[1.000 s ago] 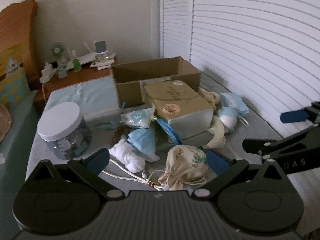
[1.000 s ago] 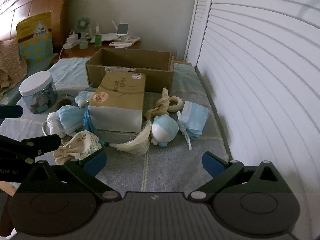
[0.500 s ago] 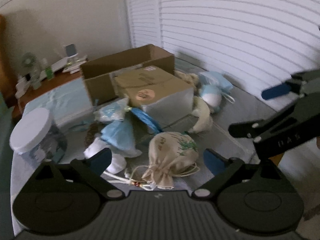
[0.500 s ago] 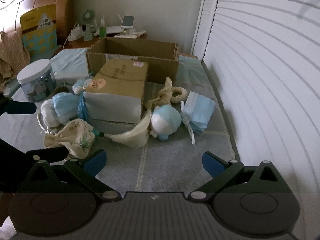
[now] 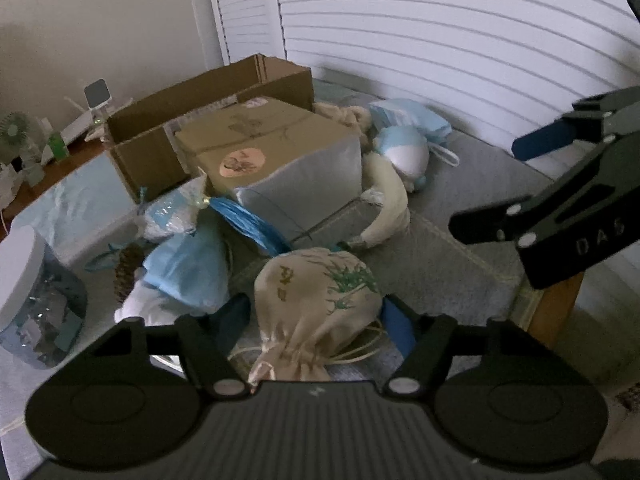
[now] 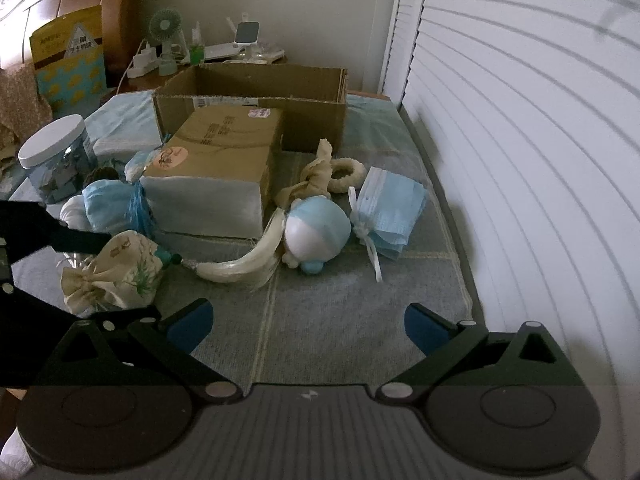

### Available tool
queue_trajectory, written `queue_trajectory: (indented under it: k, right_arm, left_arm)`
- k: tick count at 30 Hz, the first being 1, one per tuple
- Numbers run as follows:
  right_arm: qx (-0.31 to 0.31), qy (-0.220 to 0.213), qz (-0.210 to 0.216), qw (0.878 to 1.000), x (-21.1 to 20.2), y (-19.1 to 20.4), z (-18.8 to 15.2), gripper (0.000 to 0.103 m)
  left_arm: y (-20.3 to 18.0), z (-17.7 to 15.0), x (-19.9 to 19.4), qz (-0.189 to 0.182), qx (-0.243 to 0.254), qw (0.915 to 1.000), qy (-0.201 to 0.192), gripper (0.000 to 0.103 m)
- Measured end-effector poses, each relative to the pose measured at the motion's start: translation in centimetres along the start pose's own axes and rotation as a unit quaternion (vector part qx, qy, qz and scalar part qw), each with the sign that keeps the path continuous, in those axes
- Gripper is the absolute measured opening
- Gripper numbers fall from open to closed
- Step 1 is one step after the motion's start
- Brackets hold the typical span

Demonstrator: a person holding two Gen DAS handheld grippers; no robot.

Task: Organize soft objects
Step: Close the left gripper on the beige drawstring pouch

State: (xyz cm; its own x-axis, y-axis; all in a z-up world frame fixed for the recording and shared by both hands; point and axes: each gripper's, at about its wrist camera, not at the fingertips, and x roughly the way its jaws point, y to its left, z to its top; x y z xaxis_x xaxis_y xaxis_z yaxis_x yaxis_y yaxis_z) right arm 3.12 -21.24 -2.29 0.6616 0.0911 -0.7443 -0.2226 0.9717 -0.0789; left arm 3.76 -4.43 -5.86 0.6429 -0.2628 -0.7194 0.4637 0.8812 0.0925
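Note:
A beige drawstring pouch with a green print lies on the grey mat, between the fingers of my left gripper, which have closed in against its sides. The pouch also shows in the right wrist view. My right gripper is open and empty above the mat's front. Behind lie a cream tassel, a blue and white plush ball, a stack of blue face masks, a cream ring and a blue and white bundle. An open cardboard box stands at the back.
A closed tan box sits mid-mat in front of the cardboard box. A clear jar with a white lid stands at the left. White shutters run along the right. A nightstand with a small fan is behind.
My left gripper has moved forward and right over the beige pouch, and its fingers have closed in on it. My right gripper has barely moved and stays open.

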Motion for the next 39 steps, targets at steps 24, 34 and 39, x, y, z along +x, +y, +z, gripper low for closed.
queue_trajectory:
  k: [24,34,39]
  right_arm:
    - [-0.01,-0.022,-0.002,1.0,2.8,0.5,2.3,0.081]
    - [0.002,-0.011,-0.018,1.0,5.3,0.3,3.5,0.057]
    - [-0.007,-0.013,-0.009,1.0,3.9,0.5,3.6,0.056]
  left_arm:
    - [3.4,-1.2,-4.6,-0.012,-0.043,0.999,0.001,0.058]
    - [3.7,-0.8,-4.8,-0.028,-0.04,0.9988,-0.003,0.058]
    - [3.6,-0.4,-5.3,-0.034,-0.034,0.9988,-0.002,0.058]
